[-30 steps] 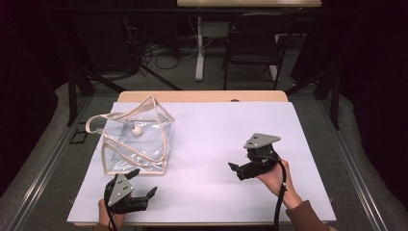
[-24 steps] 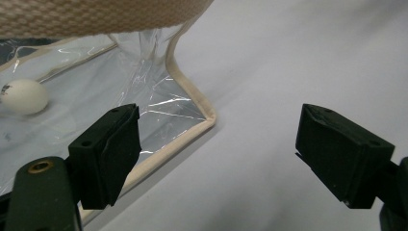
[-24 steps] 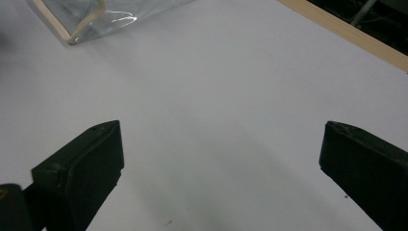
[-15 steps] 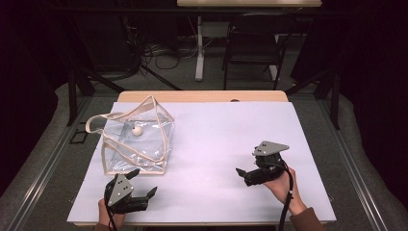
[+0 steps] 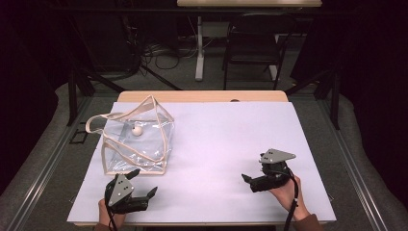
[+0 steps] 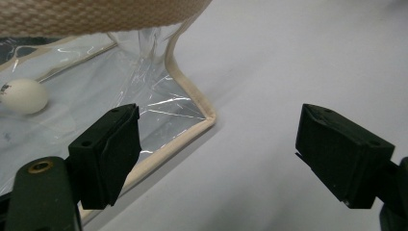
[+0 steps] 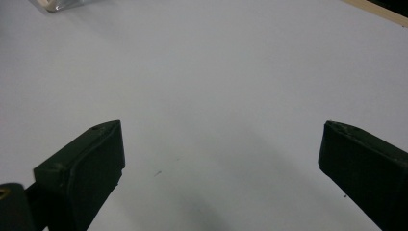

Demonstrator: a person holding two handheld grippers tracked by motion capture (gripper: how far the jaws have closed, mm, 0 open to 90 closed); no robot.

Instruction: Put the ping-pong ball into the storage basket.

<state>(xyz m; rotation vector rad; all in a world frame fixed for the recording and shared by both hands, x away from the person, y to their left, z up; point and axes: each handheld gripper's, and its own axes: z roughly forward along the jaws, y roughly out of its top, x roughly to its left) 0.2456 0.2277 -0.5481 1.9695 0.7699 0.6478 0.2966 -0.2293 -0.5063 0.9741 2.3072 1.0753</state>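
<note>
High view: a clear, floppy plastic tote bag with beige webbing trim (image 5: 137, 144) lies left of centre, a small white ball (image 5: 137, 130) apparently inside. Light and slippery; the stiffer trim looks the best hold. Left gripper (image 5: 143, 184), lower left, and right gripper (image 5: 248, 182), lower right, gape empty.

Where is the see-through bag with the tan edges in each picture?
High view: the clear plastic bag with tan fabric trim sits on the table's left side, beyond the left gripper.
Left gripper view: its corner fills the upper left, a small white ball inside.
Right gripper view: a bit of its corner peeks in at the top left.
Shared landmark: the white table cover.
</note>
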